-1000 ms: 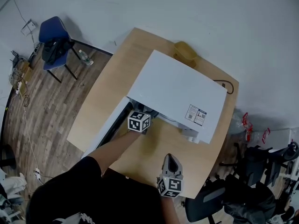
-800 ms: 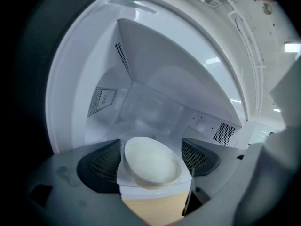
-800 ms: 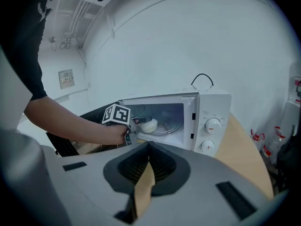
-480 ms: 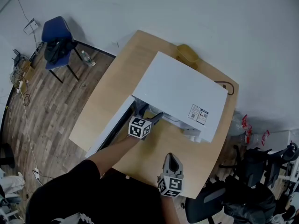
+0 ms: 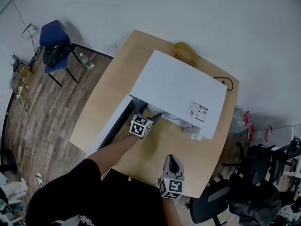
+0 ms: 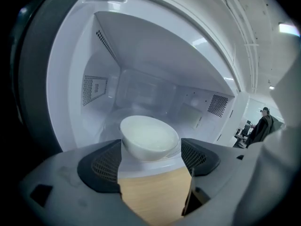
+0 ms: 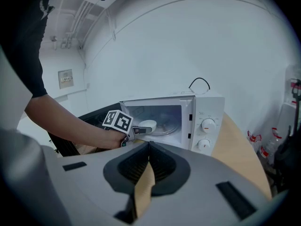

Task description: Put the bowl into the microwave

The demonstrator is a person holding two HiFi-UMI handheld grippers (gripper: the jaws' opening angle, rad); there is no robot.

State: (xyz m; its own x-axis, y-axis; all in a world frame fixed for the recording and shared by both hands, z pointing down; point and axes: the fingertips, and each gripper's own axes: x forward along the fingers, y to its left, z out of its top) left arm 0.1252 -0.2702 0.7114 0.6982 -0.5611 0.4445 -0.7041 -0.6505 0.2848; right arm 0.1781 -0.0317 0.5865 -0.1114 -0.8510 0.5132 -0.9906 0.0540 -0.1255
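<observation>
A white bowl (image 6: 149,138) sits inside the open white microwave (image 5: 178,93), on the glass turntable near the front of the cavity. My left gripper (image 6: 150,159) is open just outside the opening, its pads wide apart and the bowl just beyond their tips. The right gripper view shows the same bowl (image 7: 147,125) in the microwave (image 7: 207,112), with the left gripper (image 7: 138,131) in front of it. The microwave door (image 5: 110,126) hangs open to the left. My right gripper (image 5: 173,161) is shut and holds nothing, near the table's front edge.
The microwave stands on a wooden table (image 5: 113,79). A yellow object (image 5: 186,52) lies behind it and a black cable (image 5: 225,84) runs off its right side. A blue chair (image 5: 54,41) stands on the floor at far left, an office chair (image 5: 211,204) at lower right.
My left gripper has drawn back out of the microwave cavity toward me. The bowl stays inside. My right gripper has not moved.
</observation>
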